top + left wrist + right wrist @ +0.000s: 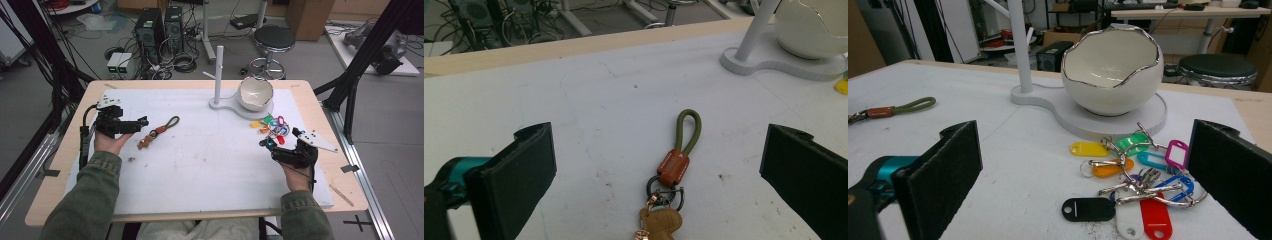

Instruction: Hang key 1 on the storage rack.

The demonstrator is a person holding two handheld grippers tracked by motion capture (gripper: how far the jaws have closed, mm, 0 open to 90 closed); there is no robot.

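Left tool [659, 165] spread wide, keychain [674, 170] flat on tabletop [210, 165] at 12 o'clock between jaws. Right tool [1083, 170] likewise spread, tags [1133, 175] ahead at 1 o'clock. Light, limp; best pinched at stiff leather band [673, 167].

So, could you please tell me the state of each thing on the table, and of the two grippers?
left gripper: open, holding nothing, jaws either side of the keychain
right gripper: open, holding nothing, aimed at the key tags
green-loop keychain: lying flat on the mat, untouched
coloured key tags: lying in a tangled bunch, untouched
eggshell bowl: upright on its stand, nothing seen inside
white stand: upright, nothing hung on it
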